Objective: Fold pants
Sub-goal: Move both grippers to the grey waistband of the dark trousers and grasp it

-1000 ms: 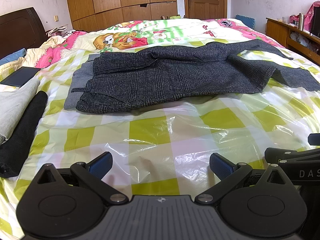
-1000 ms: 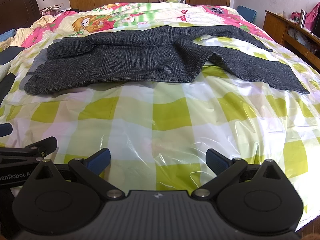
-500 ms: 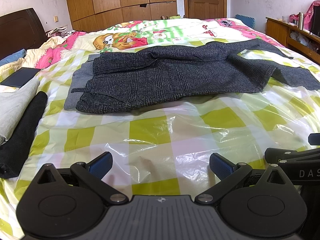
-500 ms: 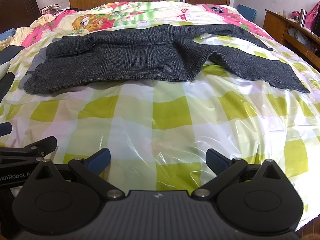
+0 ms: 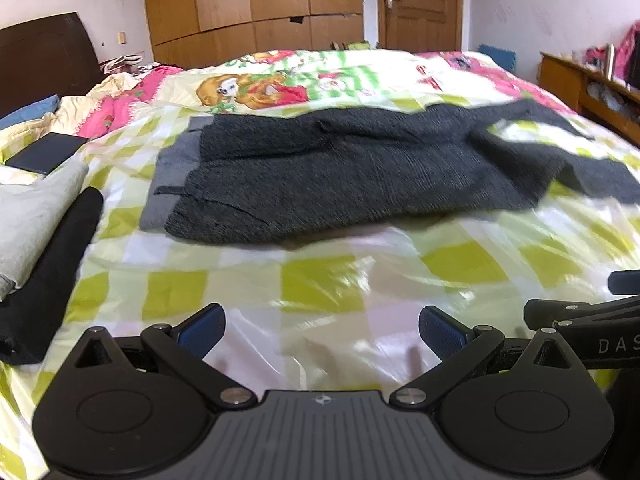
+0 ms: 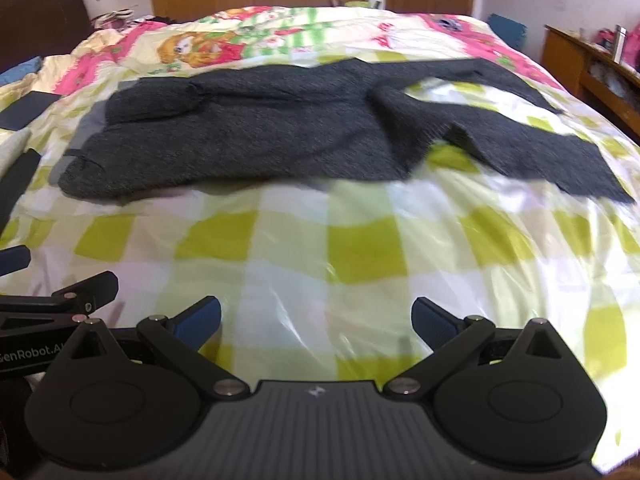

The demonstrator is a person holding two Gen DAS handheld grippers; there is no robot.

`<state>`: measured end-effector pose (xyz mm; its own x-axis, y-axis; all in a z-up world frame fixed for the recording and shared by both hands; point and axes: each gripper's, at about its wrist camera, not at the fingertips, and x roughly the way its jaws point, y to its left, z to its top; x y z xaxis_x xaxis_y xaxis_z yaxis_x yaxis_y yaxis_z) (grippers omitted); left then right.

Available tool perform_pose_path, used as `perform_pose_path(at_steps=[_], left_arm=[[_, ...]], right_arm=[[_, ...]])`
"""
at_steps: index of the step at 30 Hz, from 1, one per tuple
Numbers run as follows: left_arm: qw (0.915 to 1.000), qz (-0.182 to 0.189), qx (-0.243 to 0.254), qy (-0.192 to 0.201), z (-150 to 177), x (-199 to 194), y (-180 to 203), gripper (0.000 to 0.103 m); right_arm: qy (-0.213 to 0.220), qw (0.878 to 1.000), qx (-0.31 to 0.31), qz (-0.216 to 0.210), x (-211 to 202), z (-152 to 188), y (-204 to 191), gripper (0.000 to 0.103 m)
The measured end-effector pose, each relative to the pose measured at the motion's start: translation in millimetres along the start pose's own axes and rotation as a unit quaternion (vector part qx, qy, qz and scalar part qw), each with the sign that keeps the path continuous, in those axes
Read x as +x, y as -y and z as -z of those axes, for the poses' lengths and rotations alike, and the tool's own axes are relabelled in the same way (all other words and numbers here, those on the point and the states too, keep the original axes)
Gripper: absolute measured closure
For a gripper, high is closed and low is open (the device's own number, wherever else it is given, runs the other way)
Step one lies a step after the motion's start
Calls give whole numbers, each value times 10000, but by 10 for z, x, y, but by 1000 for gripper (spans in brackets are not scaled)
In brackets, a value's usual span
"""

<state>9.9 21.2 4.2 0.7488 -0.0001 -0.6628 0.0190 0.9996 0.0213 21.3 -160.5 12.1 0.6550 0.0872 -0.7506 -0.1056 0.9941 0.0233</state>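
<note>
A: State of the fingers?

B: Left gripper (image 5: 320,330) and right gripper (image 6: 316,320): fingers spread apart, nothing between them. Both hover over the checked plastic sheet (image 6: 288,240) on the bed (image 5: 360,68).

A: Location of the pants?

B: The pants (image 5: 360,172) lie flat ahead of both pairs of fingers, well apart from them. Waistband ahead-left, legs splayed ahead-right. A dark folded garment (image 5: 52,276) lies left of the left fingers.

A: Failure risks?

B: Probable: the glossy sheet slips or bunches, so the fingers pinch plastic with the cloth. Splayed legs may fold misaligned. Both views are blurred; edge position is uncertain.
</note>
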Motion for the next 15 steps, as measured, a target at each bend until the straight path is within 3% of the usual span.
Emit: perform_pose_path(at_steps=[8, 15], left_arm=[[9976, -673, -66, 162, -250, 301, -621, 0], [9958, -868, 252, 134, -508, 866, -1029, 0]], right_arm=[[394, 9912, -1200, -388, 261, -427, -462, 2], [360, 9679, -2345, -829, 784, -753, -1006, 3]])
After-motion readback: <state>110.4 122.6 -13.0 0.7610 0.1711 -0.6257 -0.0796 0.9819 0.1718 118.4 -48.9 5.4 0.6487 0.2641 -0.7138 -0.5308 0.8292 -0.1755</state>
